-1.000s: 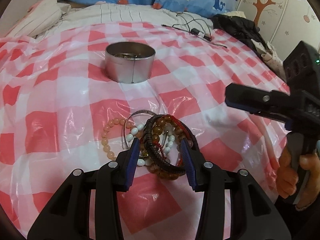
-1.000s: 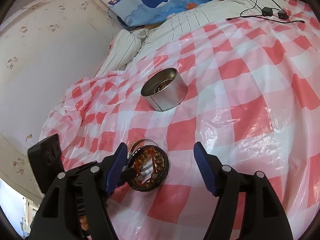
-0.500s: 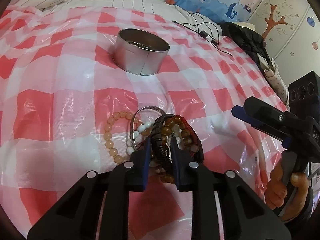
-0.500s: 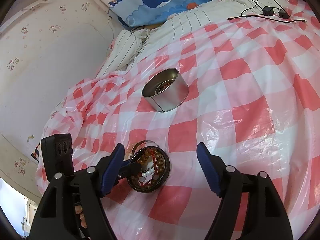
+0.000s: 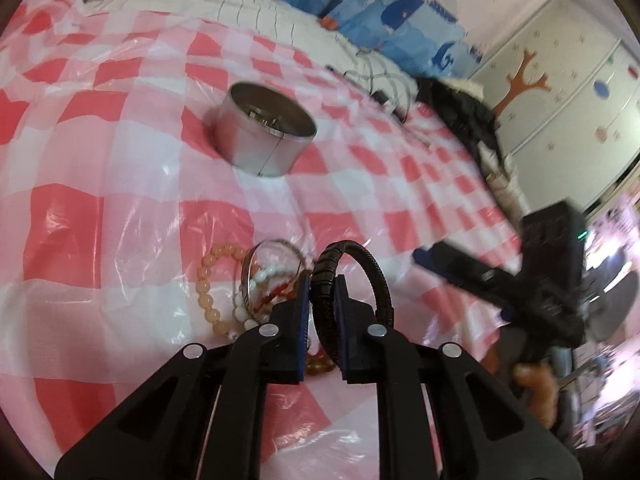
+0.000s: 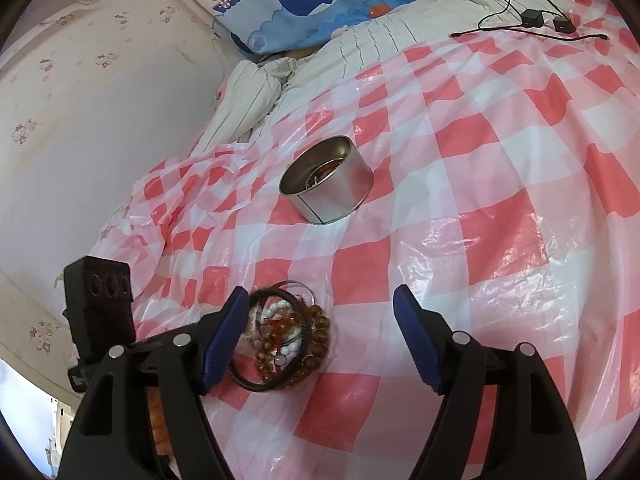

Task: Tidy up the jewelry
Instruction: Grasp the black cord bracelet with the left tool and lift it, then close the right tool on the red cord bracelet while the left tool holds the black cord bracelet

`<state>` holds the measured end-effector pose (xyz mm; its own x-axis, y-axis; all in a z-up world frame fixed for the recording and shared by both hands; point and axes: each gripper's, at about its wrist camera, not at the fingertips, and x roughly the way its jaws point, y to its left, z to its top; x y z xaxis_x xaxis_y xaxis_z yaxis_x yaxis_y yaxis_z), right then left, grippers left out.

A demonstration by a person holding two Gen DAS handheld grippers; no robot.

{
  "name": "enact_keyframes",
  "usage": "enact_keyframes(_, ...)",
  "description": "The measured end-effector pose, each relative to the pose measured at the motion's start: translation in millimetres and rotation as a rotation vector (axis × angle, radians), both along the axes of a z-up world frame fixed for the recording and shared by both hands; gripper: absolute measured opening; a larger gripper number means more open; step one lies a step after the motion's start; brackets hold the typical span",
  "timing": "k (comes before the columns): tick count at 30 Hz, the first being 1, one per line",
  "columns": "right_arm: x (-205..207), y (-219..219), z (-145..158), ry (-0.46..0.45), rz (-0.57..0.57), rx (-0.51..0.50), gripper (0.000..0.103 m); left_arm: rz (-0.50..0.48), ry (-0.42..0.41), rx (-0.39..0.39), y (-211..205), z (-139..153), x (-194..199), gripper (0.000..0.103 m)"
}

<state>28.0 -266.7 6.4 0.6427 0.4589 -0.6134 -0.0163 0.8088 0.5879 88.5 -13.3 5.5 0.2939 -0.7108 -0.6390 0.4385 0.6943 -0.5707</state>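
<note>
Left wrist view
Left gripper (image 5: 323, 280): its jaws are seen pinched on the black braided bracelet (image 5: 362, 276), which is gripped at its thicker wrapped section.
Bracelet position: it is held upright as a hoop, raised off the checked plastic sheet (image 5: 100, 208), directly over the jewelry pile (image 5: 256, 292).
Pile contents: a peach bead strand (image 5: 208, 288), a thin metal bangle (image 5: 276, 248) and white beads are seen lying tangled together.
Metal tin (image 5: 264, 136): it is set well apart from the pile, farther up the sheet, with some jewelry already inside.
Right gripper (image 5: 464, 270): it is seen blurred at the right edge, away from the pile.

Right wrist view
Right gripper (image 6: 320, 340): its jaws are spread wide and nothing is held between them.
Pile (image 6: 288, 340): it is seen just beside the left finger, with the black hoop above it.
Tin (image 6: 326, 180): it is shown open-topped and unobstructed.

Handling
Bracelet: it is judged light and springy, with a textured surface that should not slip; the wrapped section is judged the firmest hold.
Risk: neighbouring strands may be snagged and dragged along.
</note>
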Motion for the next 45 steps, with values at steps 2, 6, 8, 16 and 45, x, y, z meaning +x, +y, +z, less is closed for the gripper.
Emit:
enact_keyframes(2, 0, 0, -3, 0.015, -0.001, -0.007, 0.072, 0.026, -0.011, -0.019, 10, 6, 2, 0.011)
enact_keyframes(6, 1, 13, -3, 0.015, 0.051, -0.062, 0.072, 0.108, -0.019, -0.028, 33, 11, 9, 0.011)
enact_keyframes(8, 1, 26, 0, -0.002, 0.09, -0.127, 0.072, 0.142, -0.02, -0.031, 45, 13, 12, 0.011)
enact_keyframes(16, 18, 92, -9, -0.038, 0.26, -0.371, 0.072, 0.221, -0.022, -0.039, 83, 16, 15, 0.011)
enact_keyframes(45, 28, 107, -4, -0.097, 0.286, -0.361, 0.075, 0.225, -0.023, -0.013, 91, 12, 15, 0.011)
